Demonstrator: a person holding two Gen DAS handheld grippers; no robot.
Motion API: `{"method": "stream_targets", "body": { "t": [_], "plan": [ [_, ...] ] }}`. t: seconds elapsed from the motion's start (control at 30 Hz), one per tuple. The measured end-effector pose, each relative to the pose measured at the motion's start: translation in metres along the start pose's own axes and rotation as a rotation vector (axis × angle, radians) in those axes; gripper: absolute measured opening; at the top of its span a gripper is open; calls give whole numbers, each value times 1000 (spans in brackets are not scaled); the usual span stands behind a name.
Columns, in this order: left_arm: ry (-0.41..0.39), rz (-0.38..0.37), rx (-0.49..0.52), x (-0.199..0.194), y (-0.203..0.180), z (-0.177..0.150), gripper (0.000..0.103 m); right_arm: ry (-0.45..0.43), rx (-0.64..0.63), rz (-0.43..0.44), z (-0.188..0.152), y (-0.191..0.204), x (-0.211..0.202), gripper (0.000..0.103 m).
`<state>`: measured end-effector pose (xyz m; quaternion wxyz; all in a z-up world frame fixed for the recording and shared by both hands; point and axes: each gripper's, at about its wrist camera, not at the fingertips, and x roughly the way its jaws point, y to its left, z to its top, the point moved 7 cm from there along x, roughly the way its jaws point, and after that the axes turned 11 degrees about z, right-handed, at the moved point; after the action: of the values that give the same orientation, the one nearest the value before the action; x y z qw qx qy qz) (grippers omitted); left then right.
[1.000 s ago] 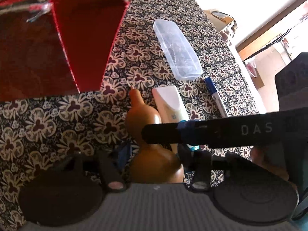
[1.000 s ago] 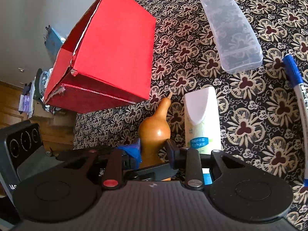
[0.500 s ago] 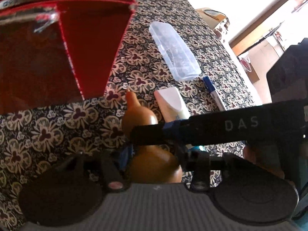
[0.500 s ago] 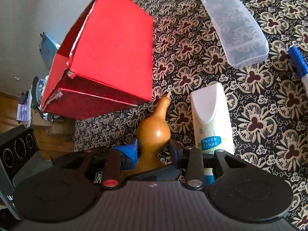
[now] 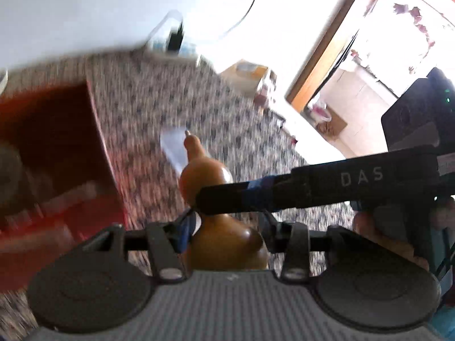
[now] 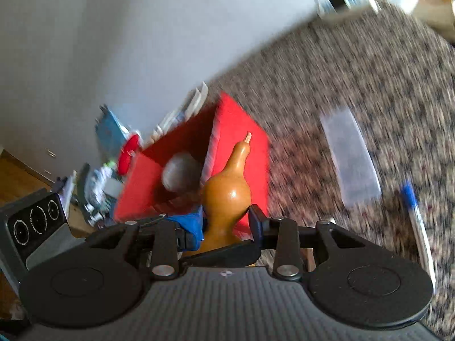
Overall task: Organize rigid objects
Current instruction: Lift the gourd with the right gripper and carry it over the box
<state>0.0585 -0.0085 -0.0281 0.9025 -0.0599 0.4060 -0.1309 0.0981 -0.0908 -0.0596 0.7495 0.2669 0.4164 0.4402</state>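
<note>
A brown gourd (image 5: pixel 221 238) sits between the fingers of both grippers and is lifted off the table. My left gripper (image 5: pixel 224 227) is shut on its lower bulb. My right gripper (image 6: pixel 226 224) is shut on it too, and its black finger (image 5: pixel 312 190) crosses the left wrist view. The gourd (image 6: pixel 227 196) points up toward the open red box (image 6: pixel 241 153), which holds a grey round thing (image 6: pixel 182 173). The box (image 5: pixel 57 153) is blurred at the left in the left wrist view.
A clear plastic case (image 6: pixel 349 159) and a blue-capped pen (image 6: pixel 418 221) lie on the floral tablecloth (image 6: pixel 355 79) to the right. A power strip (image 5: pixel 170 42) lies at the table's far edge. Clutter stands beyond the box on the left (image 6: pixel 99 187).
Both grippers have risen and tilted up with the gourd, lifting it off the tablecloth. The view now looks over the box's open top. The white tube has dropped out of sight.
</note>
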Motion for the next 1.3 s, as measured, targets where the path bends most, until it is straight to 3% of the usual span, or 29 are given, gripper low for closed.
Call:
{"method": "stream_targets", "body": {
  "t": [0.2,0.37,0.6,0.83,1.07,1.3],
  "plan": [
    [-139,48,31,-34,27,44,43,-60,-148,54,42,43,21,18],
    [-172,93,-3,-41,67,62,43,-19,-193,71,60,52,63,18],
    [-71,64,-144,-15,134,50,43,180,-187,-36,63,45,130,18],
    [74,66,-240,21,173,23,43,359,-146,-156,49,29,179,18],
    [160,118,-292,35,197,9,43,407,-110,-180,34,25,206,18],
    [191,198,-289,39,216,2,43,411,-92,-163,26,19,227,18]
  ]
}}
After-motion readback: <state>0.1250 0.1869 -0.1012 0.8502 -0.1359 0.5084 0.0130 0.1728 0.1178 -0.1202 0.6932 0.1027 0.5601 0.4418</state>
